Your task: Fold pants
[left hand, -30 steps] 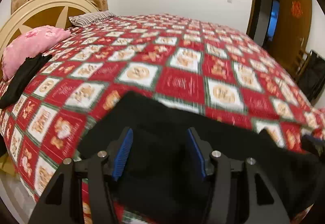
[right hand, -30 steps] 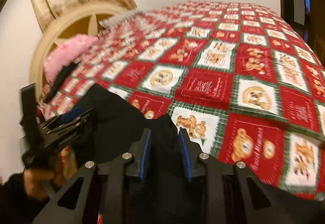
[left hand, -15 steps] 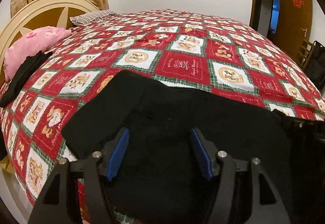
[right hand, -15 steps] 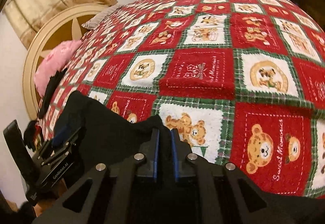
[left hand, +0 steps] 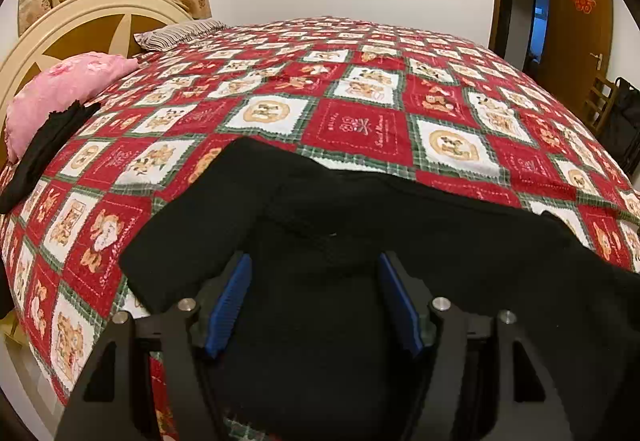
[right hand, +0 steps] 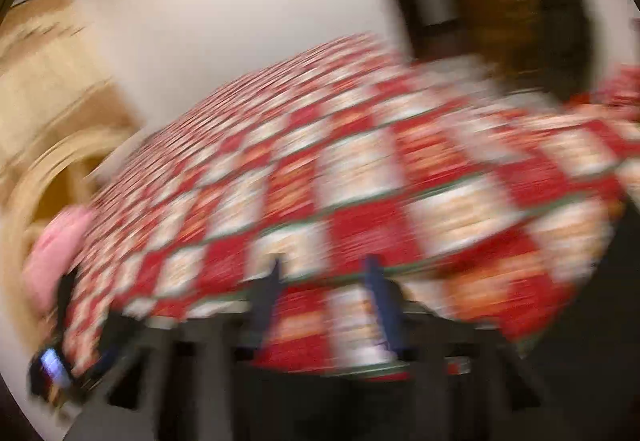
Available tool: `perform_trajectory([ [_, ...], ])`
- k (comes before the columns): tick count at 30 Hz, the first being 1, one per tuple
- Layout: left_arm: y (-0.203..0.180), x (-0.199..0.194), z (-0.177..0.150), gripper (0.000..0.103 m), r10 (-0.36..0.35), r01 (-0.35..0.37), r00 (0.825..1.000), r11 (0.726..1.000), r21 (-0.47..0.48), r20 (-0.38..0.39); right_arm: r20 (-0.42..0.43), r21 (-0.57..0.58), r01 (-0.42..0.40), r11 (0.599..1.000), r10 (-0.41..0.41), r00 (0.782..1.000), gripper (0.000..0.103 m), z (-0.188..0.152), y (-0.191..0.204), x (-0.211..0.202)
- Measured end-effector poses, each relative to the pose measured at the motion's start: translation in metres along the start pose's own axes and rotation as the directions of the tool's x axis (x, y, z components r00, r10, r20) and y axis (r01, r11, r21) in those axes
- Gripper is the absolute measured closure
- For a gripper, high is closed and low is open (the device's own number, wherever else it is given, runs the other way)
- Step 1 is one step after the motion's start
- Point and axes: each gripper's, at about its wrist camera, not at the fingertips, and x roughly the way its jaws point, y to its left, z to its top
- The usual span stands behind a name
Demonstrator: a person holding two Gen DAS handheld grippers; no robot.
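Left gripper (left hand: 314, 305): spread, blue pads apart and pressing on nothing; its jaws have just been opening, with black cloth lying under and between them but not pinched.
Right gripper (right hand: 322, 305): spread as well, its jaws having just sprung open; only the bedspread shows between them and no cloth is in them. The view is heavily smeared, so little else can be told.
Pants (left hand: 360, 225): black, lying flat at the near edge of the bed, running from a squared end at the left away to the right; a layer seems doubled over the middle, with a seam or edge visible just ahead of the left gripper.
Bedspread (left hand: 352, 125): red and white bear checks, bare beyond the pants.
Further off: a pink pillow (left hand: 68, 89) with a dark garment (left hand: 48, 149) against it, the headboard (left hand: 80, 25) behind.
Step in hand: by my reading, one fold is laid down and both grippers have let go.
Next move: probably pinching the two corners of one end again and carrying it across; the cloth is limp, so both corners need lifting together to keep the edges square.
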Motion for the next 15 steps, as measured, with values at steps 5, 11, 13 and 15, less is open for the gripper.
perform_trajectory([
  [5, 0.0, 0.0, 0.001, 0.034, 0.01, -0.01, 1.0, 1.0, -0.002, -0.002, -0.118, 0.174, 0.334, 0.926, -0.317, 0.941, 0.026, 0.028, -0.089, 0.019],
  [11, 0.001, 0.0, 0.001, 0.034, 0.01, -0.01, 1.0, 1.0, -0.004, -0.009, -0.242, 0.193, 0.435, 0.879, -0.387, 0.89, 0.031, 0.019, -0.111, 0.065],
  [13, 0.001, -0.001, 0.001, 0.033, 0.01, -0.01, 1.0, 1.0, -0.004, -0.009, -0.215, 0.135, 0.454, 0.88, -0.422, 0.881, 0.058, 0.019, -0.104, 0.067],
  [15, 0.001, -0.001, 0.001, 0.033, 0.011, -0.012, 1.0, 1.0, -0.002, -0.01, -0.219, 0.176, 0.405, 0.897, -0.366, 0.905, 0.087, 0.02, -0.112, 0.065],
])
